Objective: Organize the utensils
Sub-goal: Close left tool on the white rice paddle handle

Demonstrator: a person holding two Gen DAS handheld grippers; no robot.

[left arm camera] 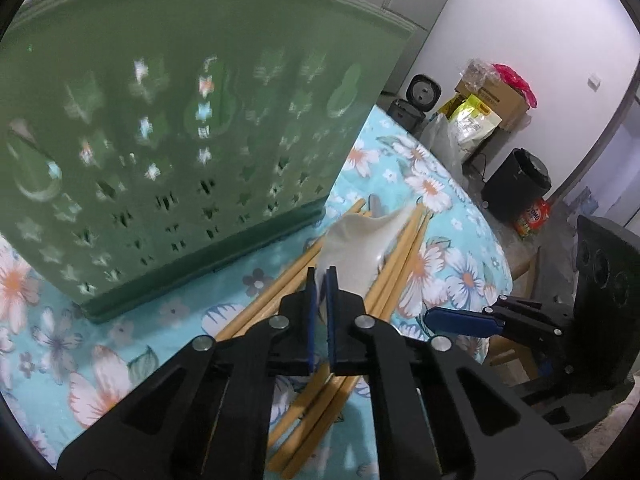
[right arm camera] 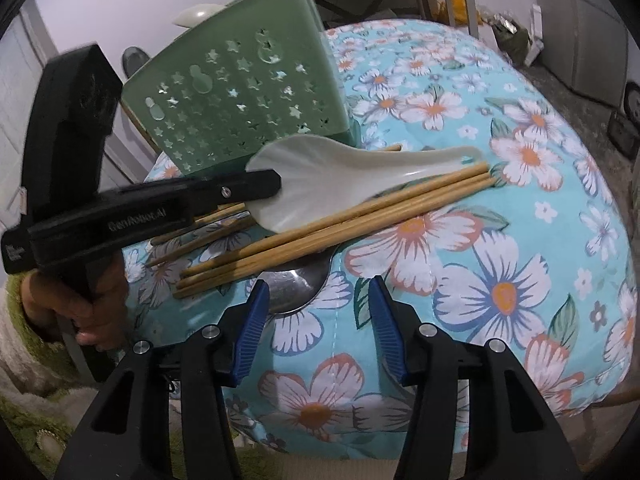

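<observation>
The left hand-held gripper (left arm camera: 320,280) is clenched on the edge of the white spoon (right arm camera: 320,184), at the wide bowl end, and nothing else is between its pads. The right hand-held gripper (right arm camera: 316,292) is released, its jaws standing apart with nothing between them, above the metal spoon (right arm camera: 296,286).

To do this step well, I think the white spoon should be raised straight up first, so that its handle leaves the chopsticks (right arm camera: 332,228) without dragging them. The grip is only on a thin rim, so the spoon may turn in the pads; a slow lift is safer. Then it should go over the top rim of the green basket (right arm camera: 248,92) and be let go with the handle downward.

The white spoon is glossy and cream-white, with a deep bowl and a short curved handle. It lies just in front of the green basket, on top of the chopsticks, on the table with the flowered cloth (right arm camera: 500,240). The metal spoon lies partly under the chopsticks.
</observation>
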